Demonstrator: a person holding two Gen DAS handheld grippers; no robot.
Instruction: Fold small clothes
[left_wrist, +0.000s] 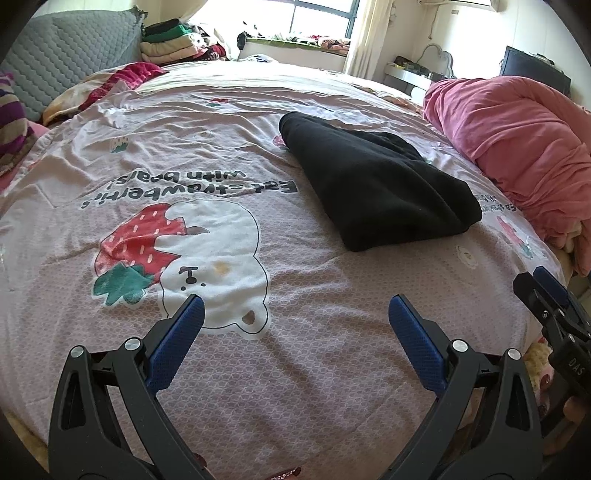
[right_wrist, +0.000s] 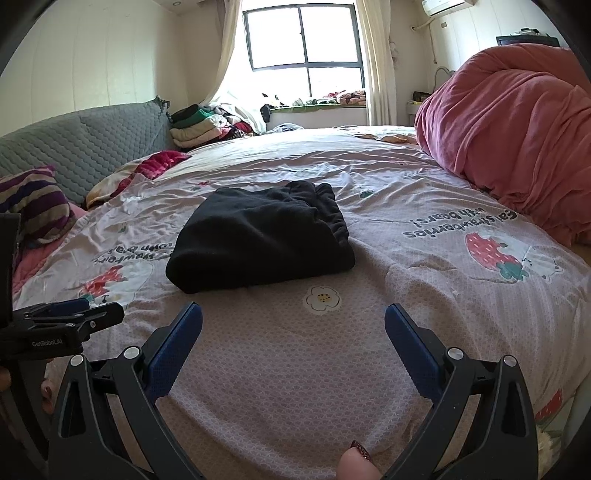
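Note:
A black garment (left_wrist: 376, 181) lies folded into a thick bundle on the pink bed cover (left_wrist: 258, 369), ahead and to the right in the left wrist view. In the right wrist view the garment (right_wrist: 262, 240) lies straight ahead, its gathered waistband at the far right end. My left gripper (left_wrist: 295, 314) is open and empty over the cover, short of the garment. My right gripper (right_wrist: 293, 319) is open and empty, also short of it. The left gripper shows from the side at the left edge of the right wrist view (right_wrist: 74, 314). The right gripper shows at the right edge of the left wrist view (left_wrist: 546, 291).
A bunched pink quilt (right_wrist: 517, 140) fills the right side of the bed. A grey quilted headboard (right_wrist: 81, 151), striped pillow (right_wrist: 33, 206) and a stack of folded clothes (right_wrist: 199, 125) stand at the left and back. A window (right_wrist: 303, 40) is behind.

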